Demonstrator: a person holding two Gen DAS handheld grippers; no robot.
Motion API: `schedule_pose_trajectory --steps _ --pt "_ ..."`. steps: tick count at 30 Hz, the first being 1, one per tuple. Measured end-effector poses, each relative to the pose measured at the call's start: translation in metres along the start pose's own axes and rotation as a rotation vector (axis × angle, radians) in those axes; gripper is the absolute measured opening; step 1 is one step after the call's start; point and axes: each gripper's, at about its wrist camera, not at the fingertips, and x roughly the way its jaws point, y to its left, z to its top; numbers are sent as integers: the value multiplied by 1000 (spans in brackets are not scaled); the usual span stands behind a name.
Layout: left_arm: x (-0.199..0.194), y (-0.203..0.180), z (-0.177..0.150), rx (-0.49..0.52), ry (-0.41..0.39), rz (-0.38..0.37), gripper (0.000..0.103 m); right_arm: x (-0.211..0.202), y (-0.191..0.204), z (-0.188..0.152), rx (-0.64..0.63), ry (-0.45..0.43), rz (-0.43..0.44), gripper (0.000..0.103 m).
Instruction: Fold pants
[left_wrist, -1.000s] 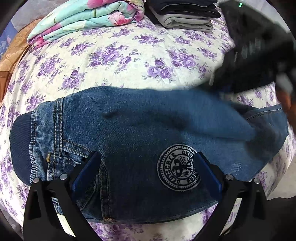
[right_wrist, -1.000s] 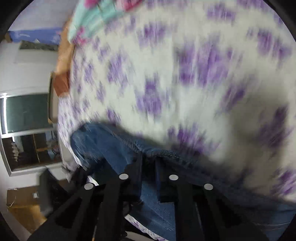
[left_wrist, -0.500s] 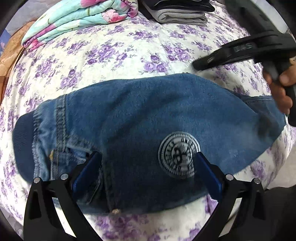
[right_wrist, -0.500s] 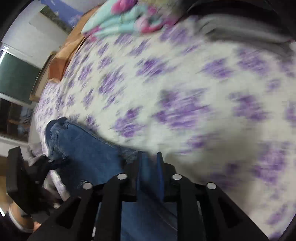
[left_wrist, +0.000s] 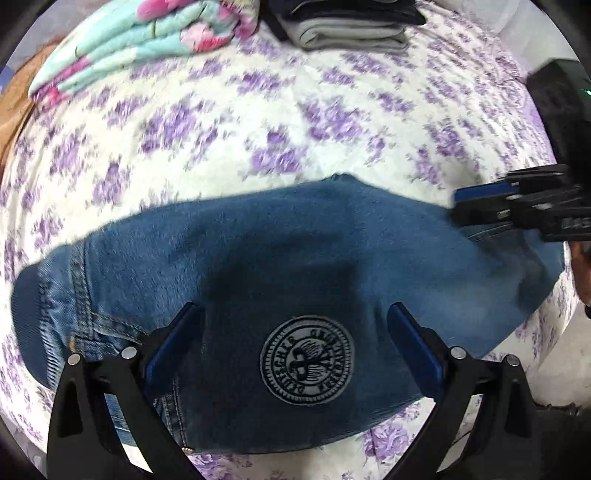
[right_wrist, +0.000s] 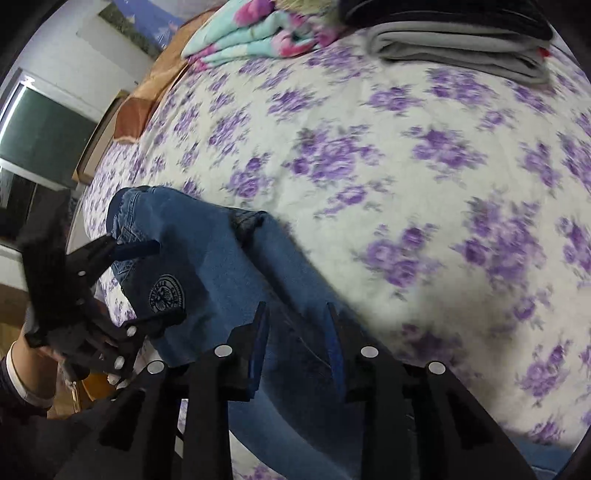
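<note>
Blue denim pants (left_wrist: 295, 273) with round badge, lower frame, being folded on floral bed (left_wrist: 229, 122); folded partway, both tongs (left_wrist: 295, 332) (right_wrist: 297, 343) being held apart.

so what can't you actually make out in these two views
- Left wrist view: the text on the round patch of the jeans is too small to read; the left gripper covers the near hem.
- Left wrist view: the right gripper is cut off by the right edge.
- Right wrist view: the right gripper's fingers hide the denim underneath; motion blur smears the bedspread.
</note>
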Motion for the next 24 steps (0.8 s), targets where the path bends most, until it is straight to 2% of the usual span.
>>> schedule_pose_trajectory --steps 3,5,8,11,14,15,16,19,22,23,24 --pt "6 3 -7 23 -5 20 98 9 2 -10 -92 62 -89 26" --pt "6 0 -12 60 -8 43 98 21 10 -20 -162 102 -107 26" --pt "6 2 -17 68 -14 49 98 33 25 -29 -295 106 -182 26" --pt "5 5 -19 50 -15 36 98 34 30 -30 -331 106 -187 26" --pt "2 8 -21 43 -19 28 98 27 26 -30 -319 104 -128 27" --pt "2 8 -21 44 -19 28 98 28 25 -31 -322 107 -128 34" --pt "2 7 -22 47 -20 30 98 28 24 -31 -333 106 -140 36" --pt "3 5 -22 45 -19 45 98 42 22 -33 -343 129 -144 35" --pt "4 3 -21 40 -13 58 98 51 31 -28 -347 135 -155 24" --pt "4 4 -21 36 -11 57 98 50 32 -27 -349 142 -154 11" --pt "4 4 -20 33 -10 55 98 47 32 -24 -336 148 -144 7"
